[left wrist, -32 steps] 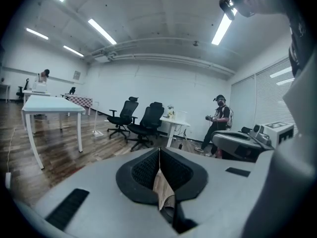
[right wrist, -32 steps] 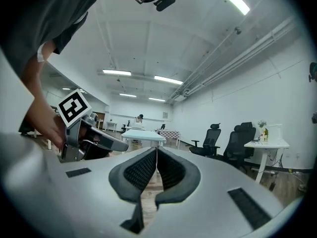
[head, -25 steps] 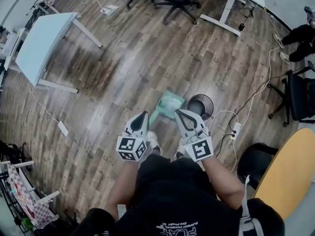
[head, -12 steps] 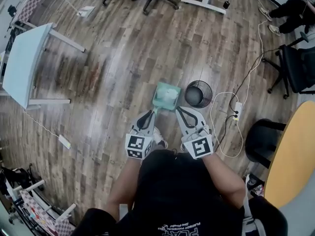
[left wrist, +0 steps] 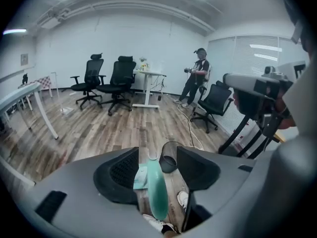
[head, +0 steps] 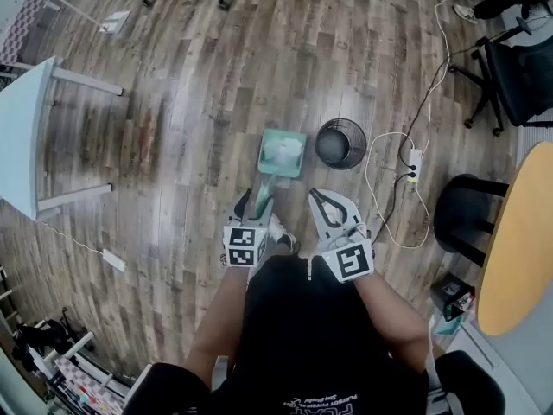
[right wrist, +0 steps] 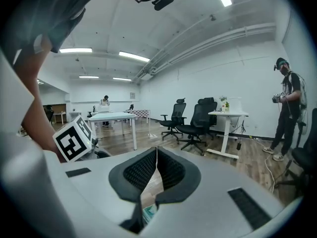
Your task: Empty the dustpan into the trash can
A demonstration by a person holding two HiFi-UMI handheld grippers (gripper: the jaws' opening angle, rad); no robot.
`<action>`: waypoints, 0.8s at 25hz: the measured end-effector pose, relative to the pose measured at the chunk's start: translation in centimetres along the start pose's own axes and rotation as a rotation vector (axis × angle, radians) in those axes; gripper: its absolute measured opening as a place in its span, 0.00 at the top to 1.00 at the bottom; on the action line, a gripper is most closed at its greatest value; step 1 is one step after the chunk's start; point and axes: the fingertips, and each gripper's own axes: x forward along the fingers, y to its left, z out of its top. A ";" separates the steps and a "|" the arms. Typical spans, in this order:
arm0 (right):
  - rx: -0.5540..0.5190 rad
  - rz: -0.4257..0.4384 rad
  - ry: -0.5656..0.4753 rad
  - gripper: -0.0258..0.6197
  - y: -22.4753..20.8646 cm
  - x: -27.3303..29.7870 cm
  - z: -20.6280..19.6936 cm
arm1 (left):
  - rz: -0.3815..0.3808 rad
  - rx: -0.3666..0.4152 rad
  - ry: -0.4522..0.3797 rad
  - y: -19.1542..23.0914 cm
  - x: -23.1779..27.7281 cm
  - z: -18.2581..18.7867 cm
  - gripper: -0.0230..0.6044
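Note:
A teal dustpan (head: 282, 152) holding pale litter lies on the wood floor, its handle (head: 264, 188) pointing back toward me. A black mesh trash can (head: 340, 143) stands just right of it. My left gripper (head: 254, 202) is down over the handle end, and its jaws are opening. In the left gripper view the teal handle (left wrist: 156, 192) runs between the fingers with a gap on each side, and the trash can (left wrist: 169, 157) shows beyond. My right gripper (head: 322, 200) hovers beside it, shut and holding nothing; its pads (right wrist: 148, 170) meet at the tips.
A white cable and a power strip (head: 413, 164) lie on the floor right of the can. A black stool (head: 462, 219), a yellow round table (head: 518, 240) and an office chair (head: 523, 67) stand at the right, a white table (head: 17, 137) at the left. A person (left wrist: 198, 78) stands far off.
Both grippers have come down toward the floor. The left one, shut before, now has its jaws apart with the dustpan handle between them. The right gripper stays shut.

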 end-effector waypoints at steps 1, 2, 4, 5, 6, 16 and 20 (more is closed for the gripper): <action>0.033 -0.017 0.010 0.92 -0.2 0.0 -0.8 | 0.003 -0.007 0.023 0.1 0.7 -0.6 0.59; 0.072 -0.041 0.021 0.92 -0.6 0.1 -1.6 | 0.006 -0.012 0.041 0.3 1.5 -1.1 0.58; 0.150 -0.102 0.049 0.92 -1.5 0.2 -3.5 | 0.005 -0.019 0.076 0.6 2.9 -2.0 0.58; 0.183 -0.130 0.072 0.92 -1.8 0.3 -4.5 | 0.002 -0.012 0.094 0.8 3.5 -2.5 0.58; 0.209 -0.152 0.097 0.92 -2.0 0.4 -5.5 | -0.002 0.004 0.110 0.9 4.0 -2.9 0.56; 0.265 -0.196 0.219 0.92 -2.8 -0.5 -11.6 | -0.029 0.045 0.245 0.6 8.2 -5.3 0.56; 0.287 -0.212 0.239 0.92 -3.0 -1.3 -13.5 | -0.017 0.048 0.275 0.6 9.6 -6.3 0.61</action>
